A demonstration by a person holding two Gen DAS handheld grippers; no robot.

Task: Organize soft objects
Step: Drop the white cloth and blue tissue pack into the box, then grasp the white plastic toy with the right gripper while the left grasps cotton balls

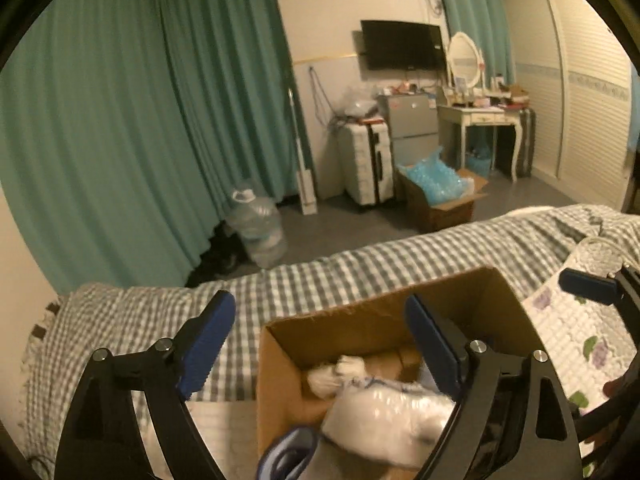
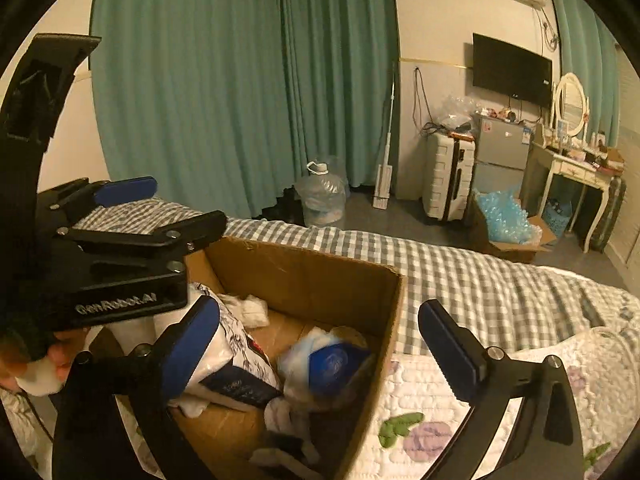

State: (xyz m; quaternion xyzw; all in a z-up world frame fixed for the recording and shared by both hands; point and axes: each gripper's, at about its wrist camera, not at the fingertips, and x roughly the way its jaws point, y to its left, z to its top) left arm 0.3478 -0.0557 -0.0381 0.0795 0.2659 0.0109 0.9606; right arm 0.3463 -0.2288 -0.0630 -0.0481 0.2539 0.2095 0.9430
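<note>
Place: a lived-in home bedroom.
Bed: gingham cover (image 1: 328,280) across the foreground.
Curtains: teal drapes (image 2: 224,80) at 11 o'clock.
Screen: wall-mounted television (image 1: 402,45) at 1 o'clock.
Vanity: white dressing table (image 1: 480,120) with oval mirror (image 1: 463,59), 2 o'clock.
Storage: hard suitcase (image 2: 448,174), small fridge (image 2: 502,152), louvred wardrobe doors (image 1: 592,92).
Floor: water jug (image 2: 322,196).

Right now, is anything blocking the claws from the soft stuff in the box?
Nothing visible does. The cardboard box is open on top, and both the left claw and the right claw hang open right above the white plastic-wrapped bundle inside.
</note>
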